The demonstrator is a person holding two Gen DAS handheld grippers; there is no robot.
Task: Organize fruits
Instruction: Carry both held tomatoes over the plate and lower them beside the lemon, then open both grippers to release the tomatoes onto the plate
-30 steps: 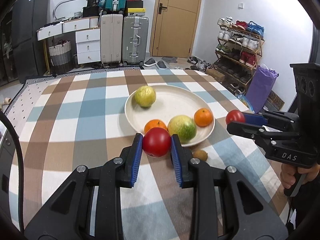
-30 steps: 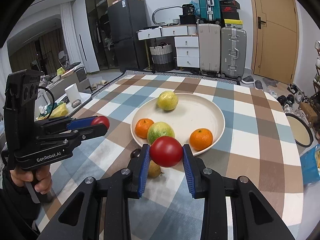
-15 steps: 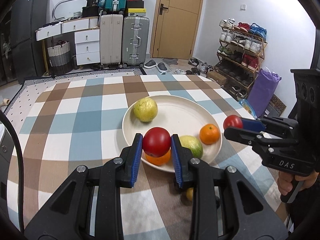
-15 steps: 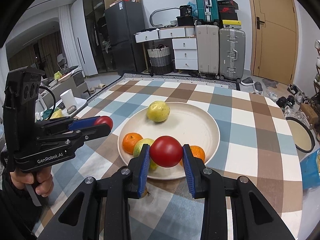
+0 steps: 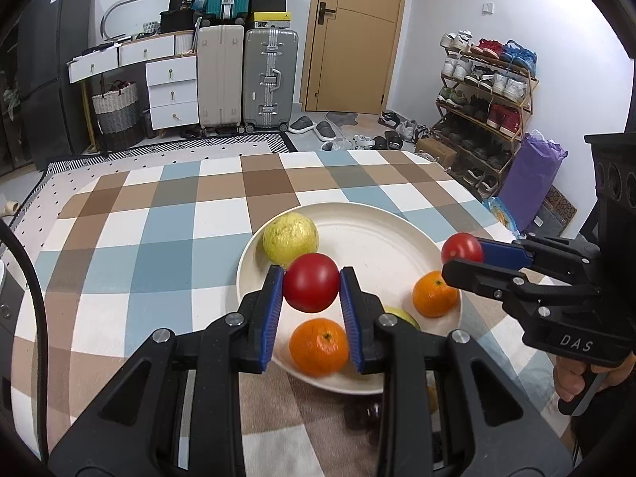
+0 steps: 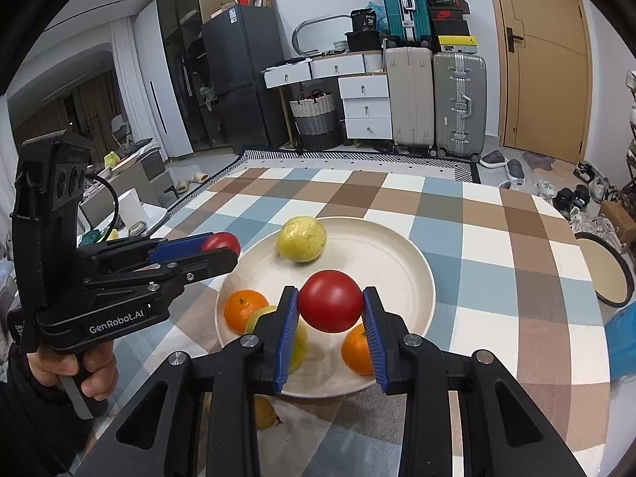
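- Left gripper: blue pads pinch a red tomato from both sides; the tomato hangs over the near-left part of the plate.
- Right gripper: same story, pads clamped on a second red tomato, over the near-middle of the plate.
- Each gripper shows in the other's view, tomato visible at the tips: the right one at the plate's right rim in the left wrist view, the left one at the plate's left rim in the right wrist view.
- Plate is cream, round, on a table with a blue/brown/white checked cloth.
- On the plate: yellow-green fruit at the far-left side, one orange near the front rim, another orange toward the right rim, and a green-yellow fruit between the oranges, mostly hidden behind gripper fingers.
- Off the plate, on the cloth just in front of the rim: a small brownish fruit, partly hidden; type unclear.
- A hand grips the left gripper's handle.
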